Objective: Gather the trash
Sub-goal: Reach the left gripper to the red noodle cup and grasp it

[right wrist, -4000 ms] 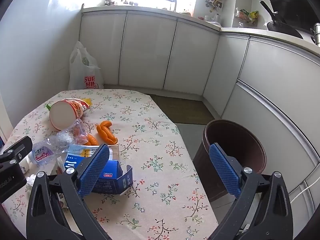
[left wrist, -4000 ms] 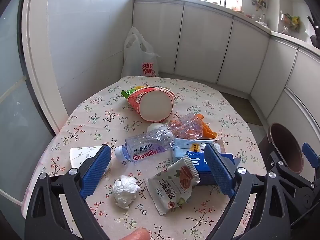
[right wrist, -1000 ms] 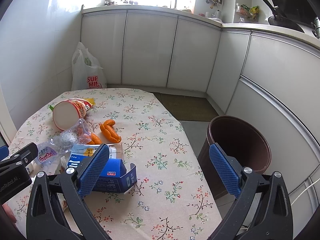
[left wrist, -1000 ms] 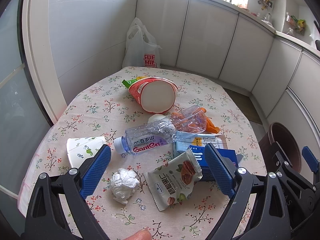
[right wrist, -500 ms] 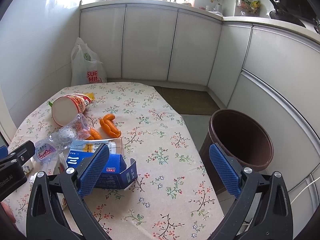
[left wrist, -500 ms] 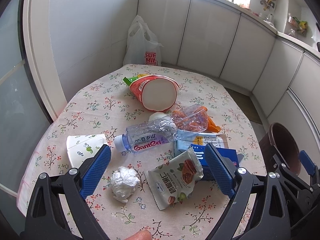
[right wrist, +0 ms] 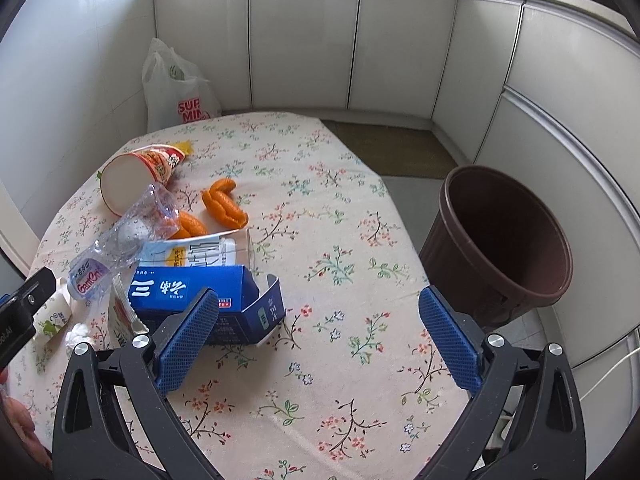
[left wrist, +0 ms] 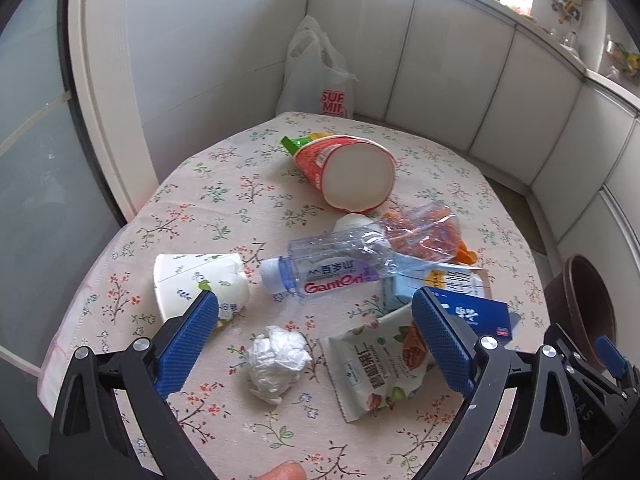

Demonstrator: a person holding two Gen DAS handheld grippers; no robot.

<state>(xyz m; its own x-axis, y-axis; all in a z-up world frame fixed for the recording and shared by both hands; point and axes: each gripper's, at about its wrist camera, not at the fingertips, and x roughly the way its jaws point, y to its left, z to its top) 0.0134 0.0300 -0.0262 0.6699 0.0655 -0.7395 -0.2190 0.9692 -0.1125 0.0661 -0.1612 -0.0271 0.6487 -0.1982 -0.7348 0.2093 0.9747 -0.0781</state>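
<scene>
Hovering spread: left gripper (left wrist: 314, 322); right gripper (right wrist: 318, 322)

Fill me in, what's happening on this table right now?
A person holds two open, empty tools over a littered table. The left hand-held gripper hovers above a tissue ball, with a paper cup, bottle and snack pouch nearby. The right hand-held gripper is near the blue box. The brown bin beside the table looks empty; nothing collected yet.

White shopping bag (left wrist: 316, 80) on floor — against cabinets (right wrist: 304, 36), behind table (right wrist: 360, 360).
</scene>
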